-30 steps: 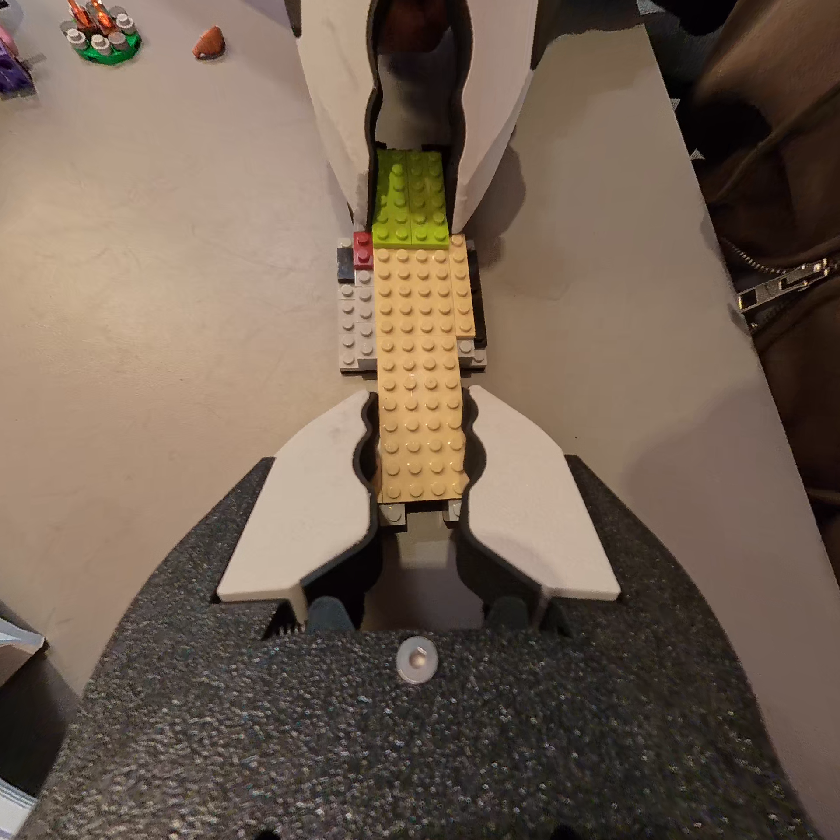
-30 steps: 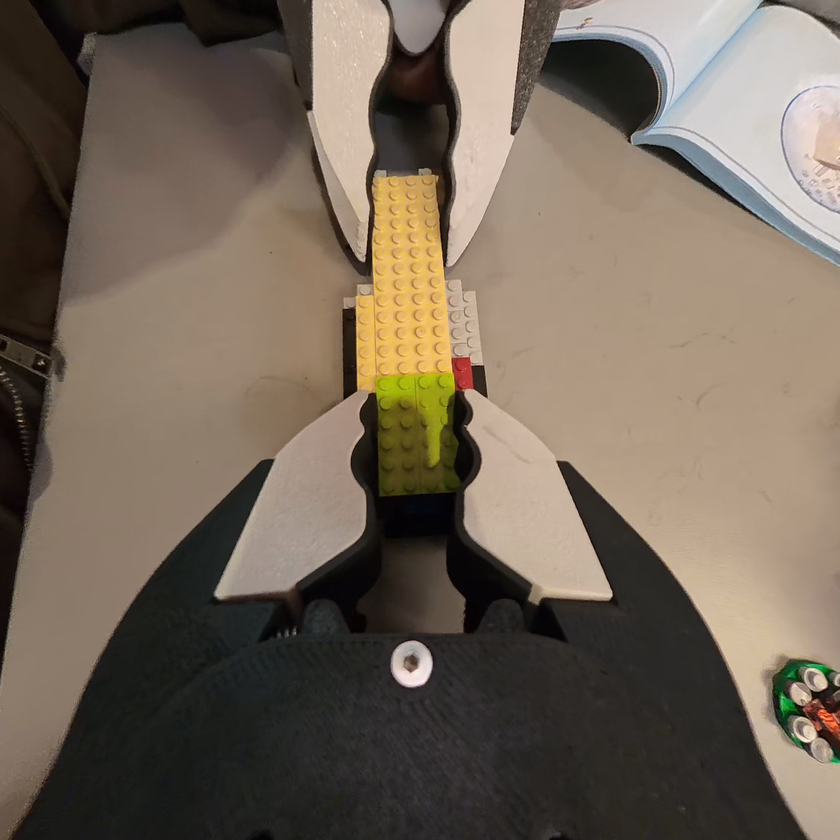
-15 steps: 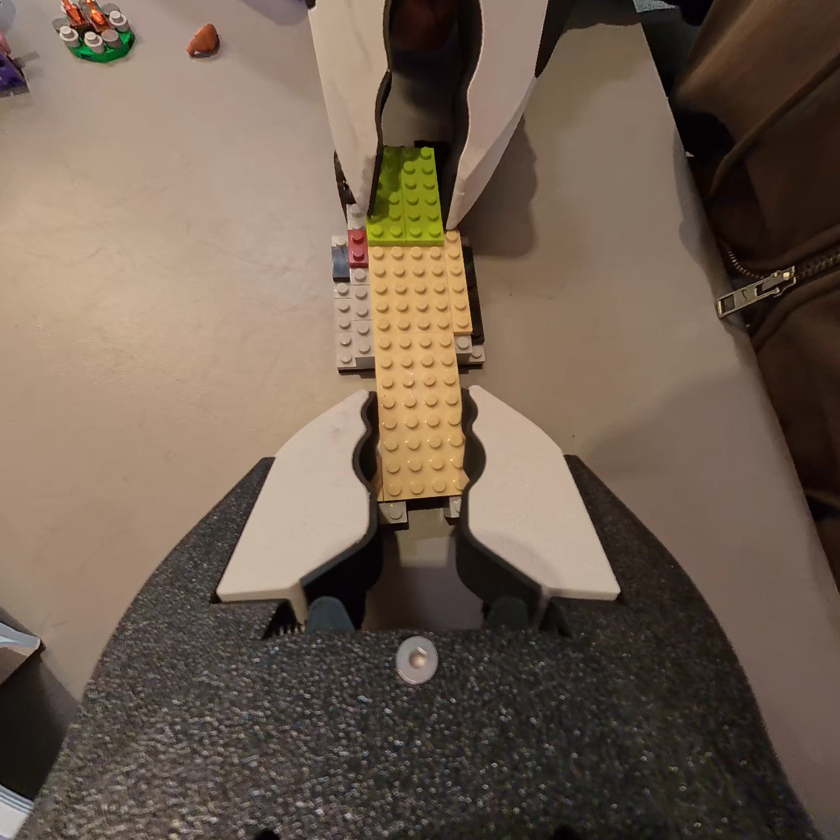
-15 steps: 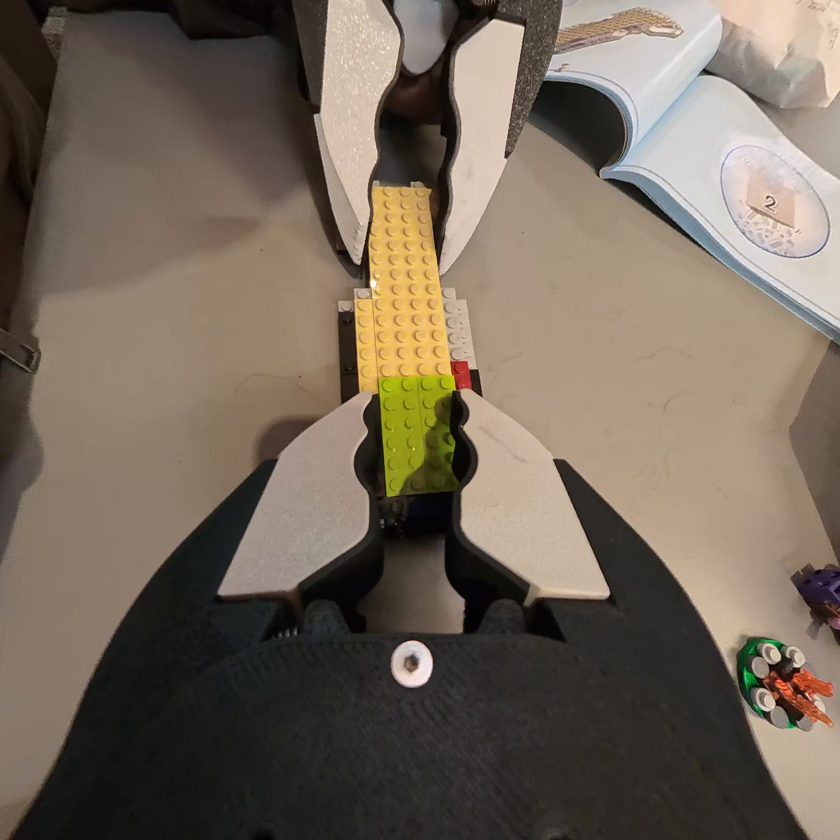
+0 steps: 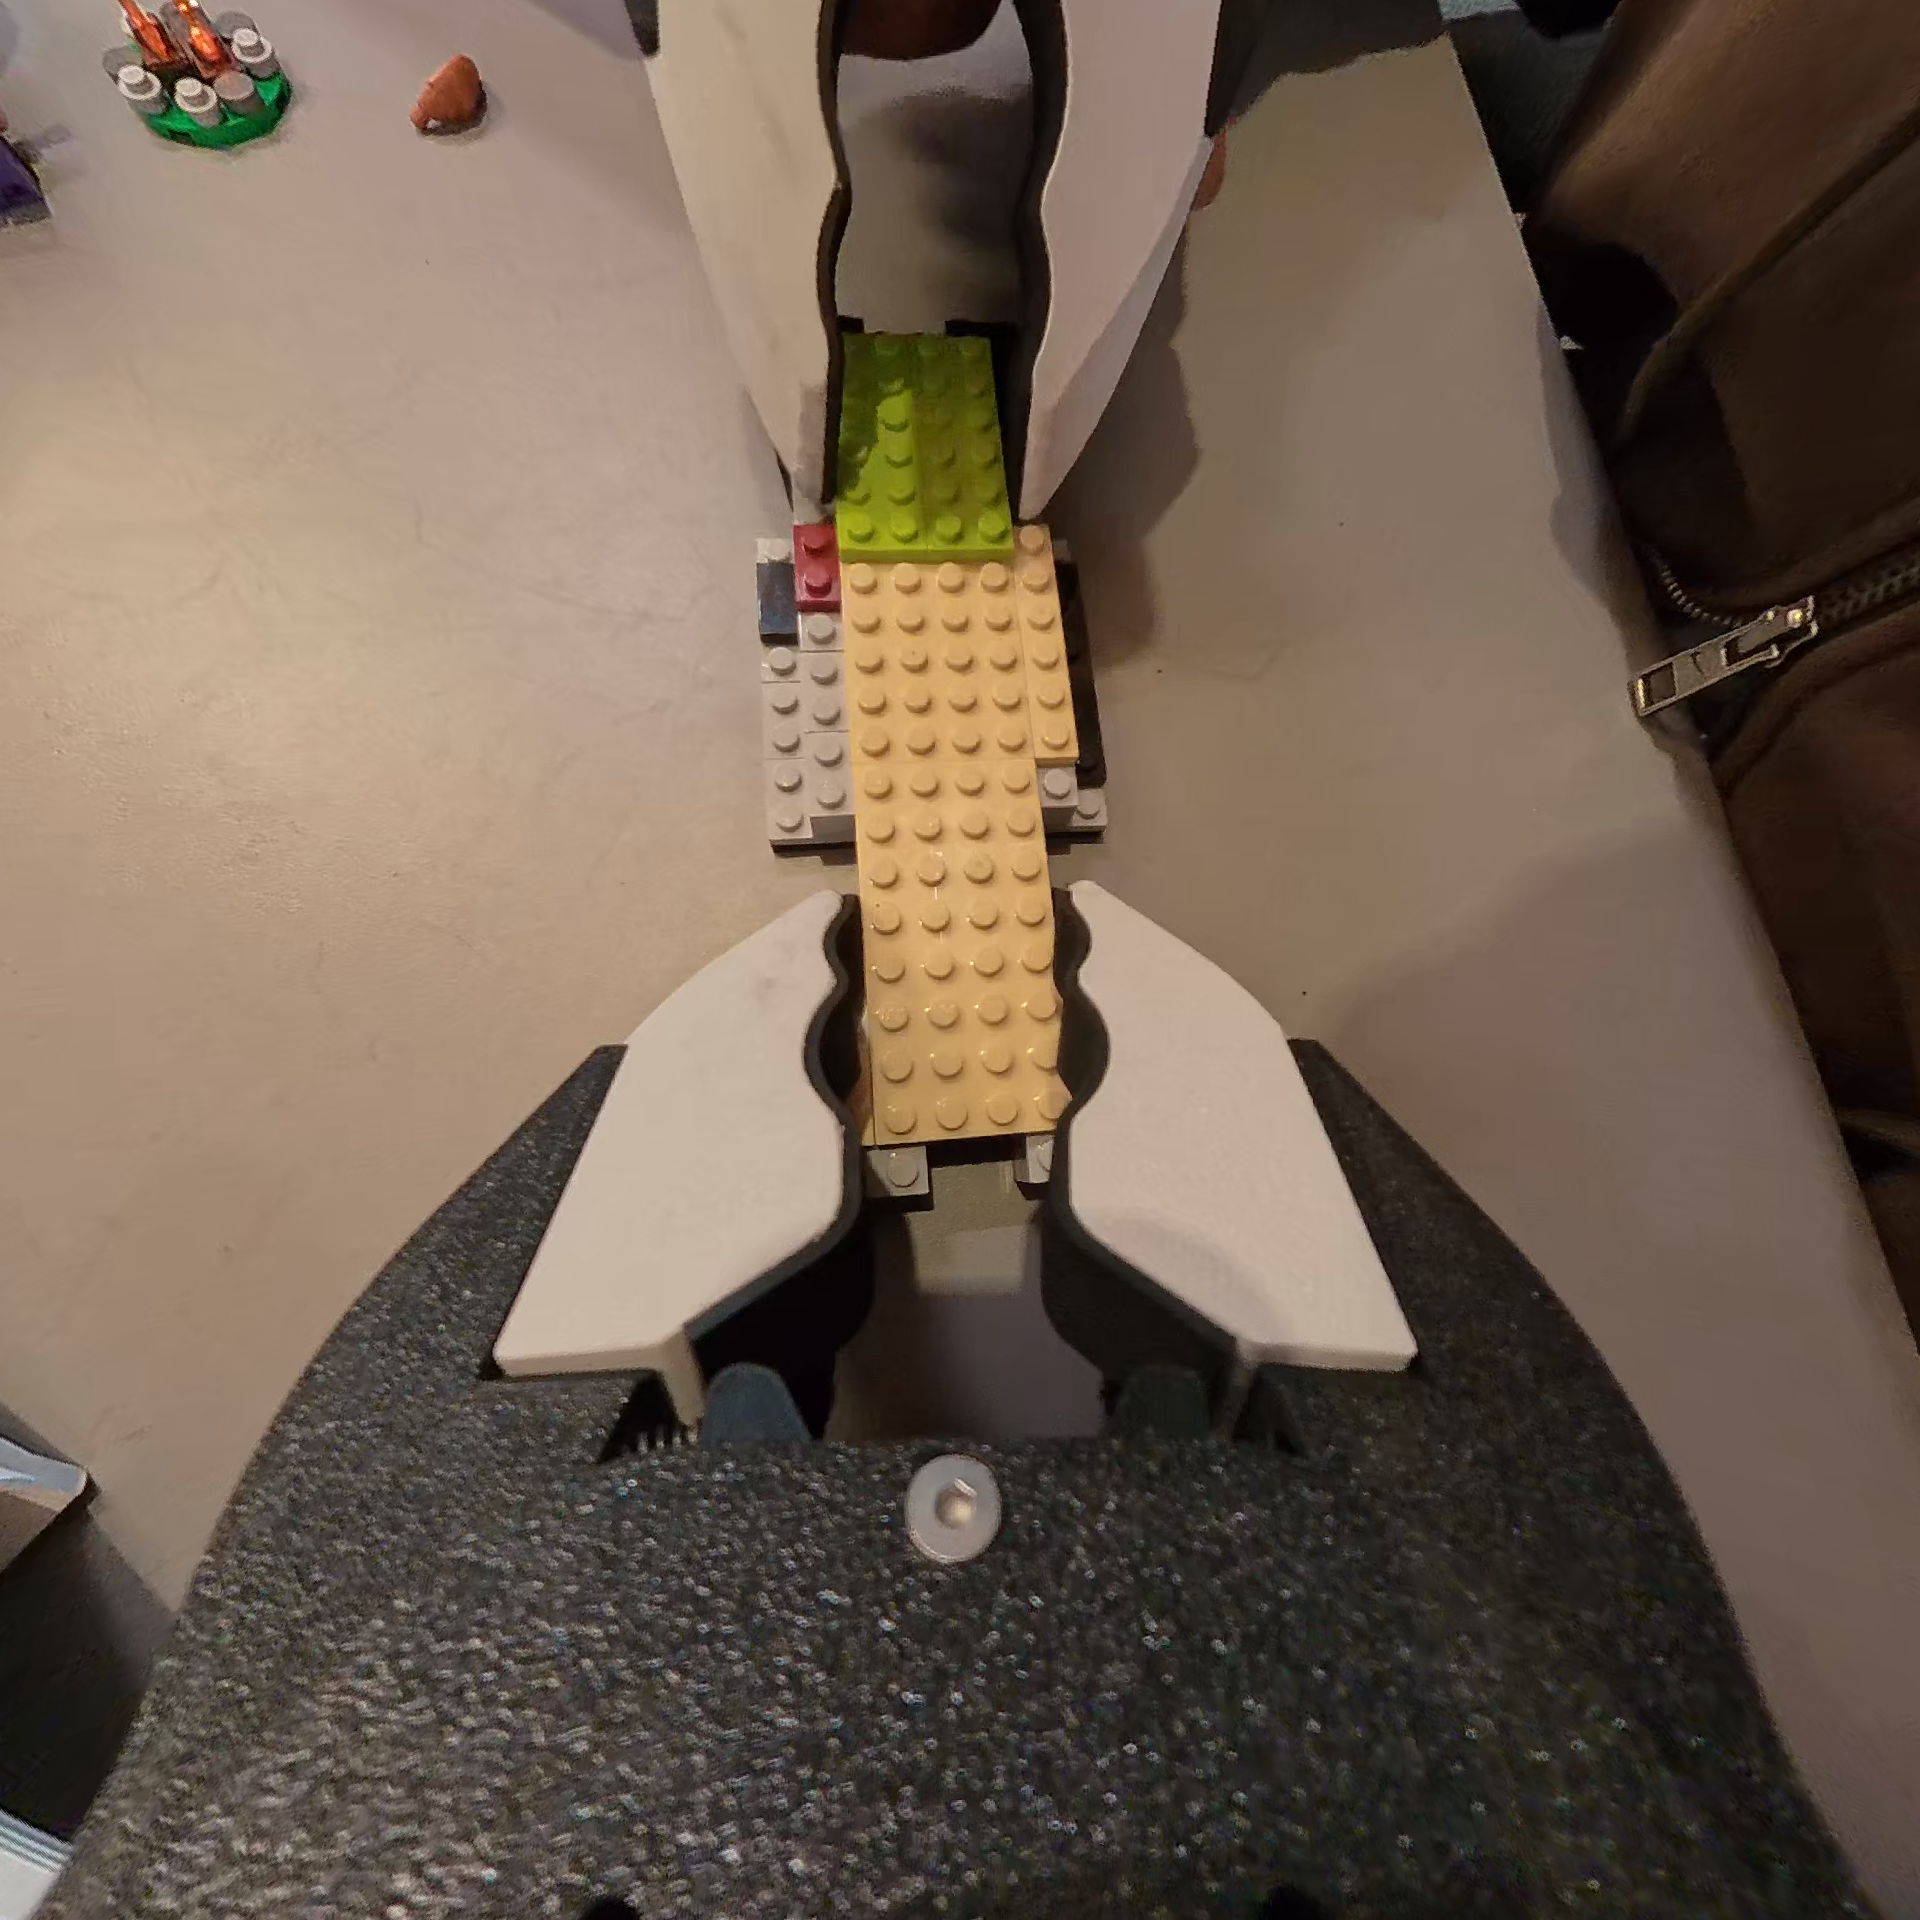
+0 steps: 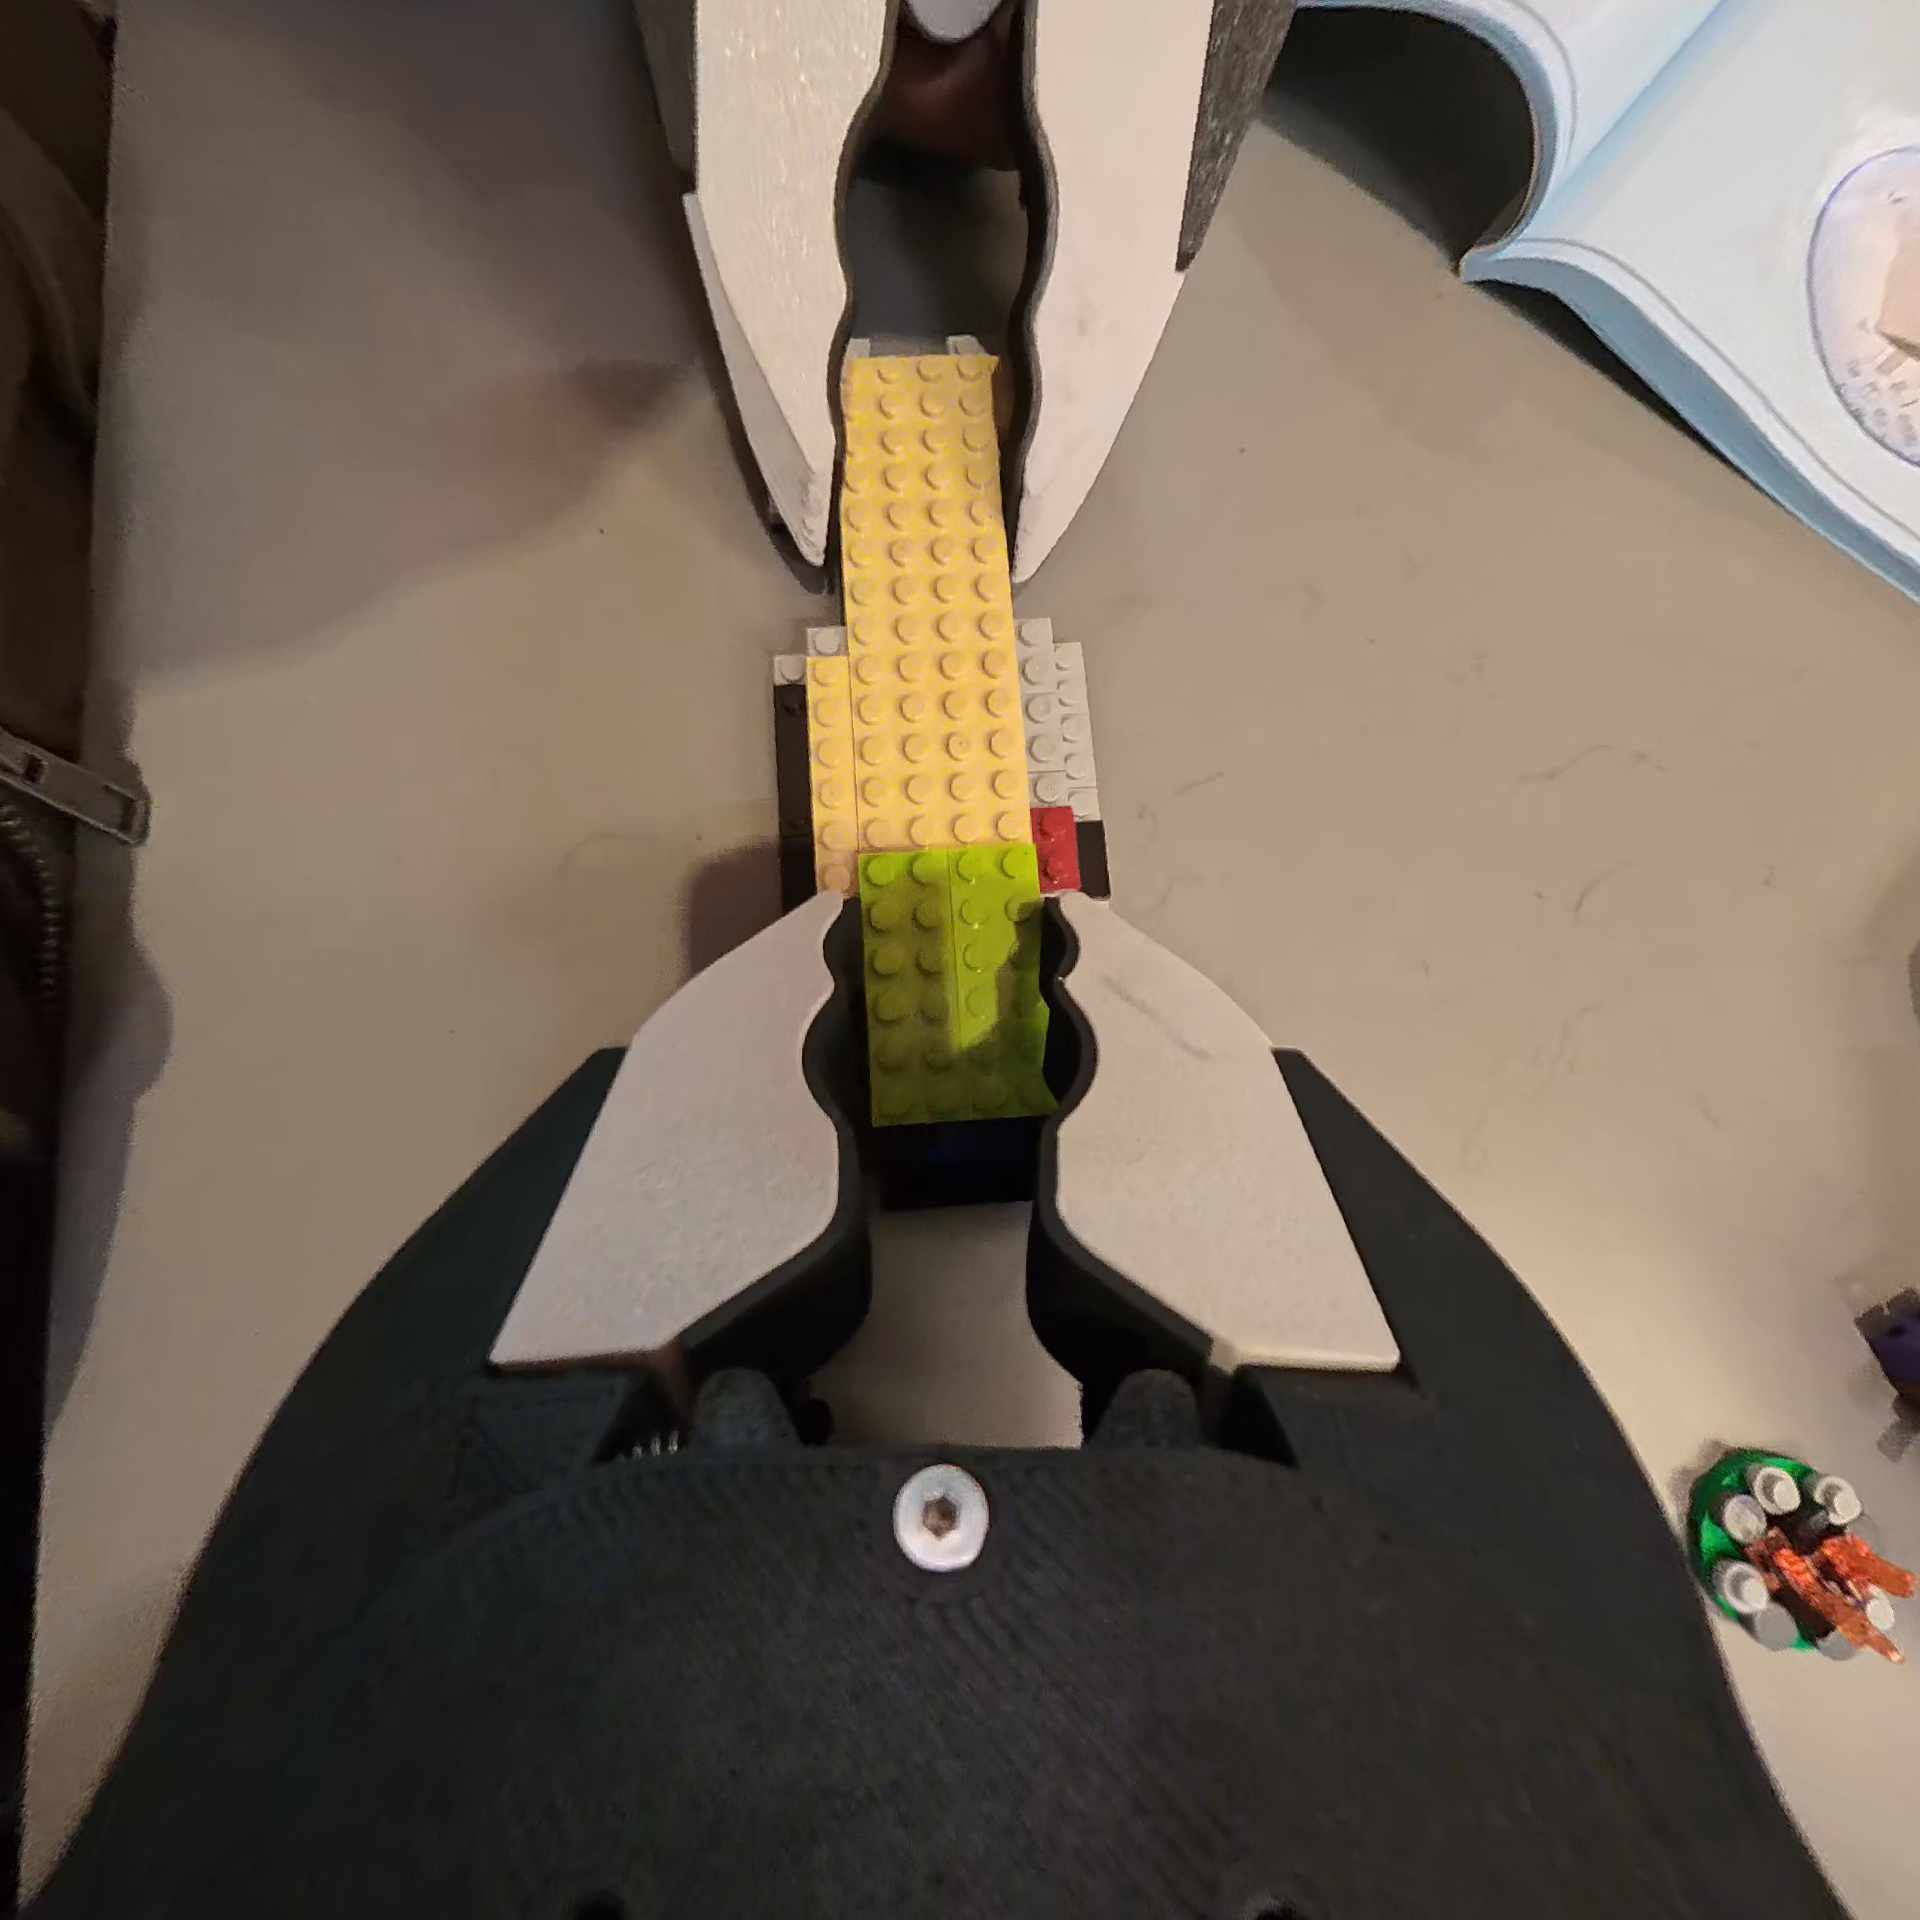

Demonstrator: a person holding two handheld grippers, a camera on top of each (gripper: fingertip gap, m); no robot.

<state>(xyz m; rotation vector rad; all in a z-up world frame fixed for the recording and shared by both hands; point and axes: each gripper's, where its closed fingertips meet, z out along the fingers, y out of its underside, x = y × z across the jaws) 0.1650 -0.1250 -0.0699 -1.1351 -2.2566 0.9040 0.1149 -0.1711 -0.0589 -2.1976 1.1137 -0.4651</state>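
Note:
A flat brick build lies on the beige table [image 5: 364, 623]. It has a long tan studded plate [image 5: 956, 831], two lime green plates [image 5: 925, 457] at one end, and grey bricks [image 5: 800, 727] and a red brick [image 5: 816, 566] at the side. My left gripper [image 5: 956, 914] is shut on the tan end. My right gripper [image 6: 951, 914] is shut on the lime green end [image 6: 935, 977]. The grippers face each other along the build. The right gripper [image 5: 925, 488] shows at the top of the left wrist view, and the left gripper [image 6: 925, 551] at the top of the right wrist view.
A green round piece with grey studs and orange parts [image 5: 197, 73] [image 6: 1787, 1558], a small brown piece [image 5: 449, 94] and a purple piece [image 6: 1891, 1340] lie apart on the table. An open booklet [image 6: 1662, 208] lies far right. A person's brown zipped jacket [image 5: 1766, 520] is at the table edge. It is some 20 cm from my right tips to the purple piece [image 6: 1891, 1340].
Both grippers keep their hold on the build's two ends. The views tilted a little half a second ago and have swung back; the build stays between the grippers.

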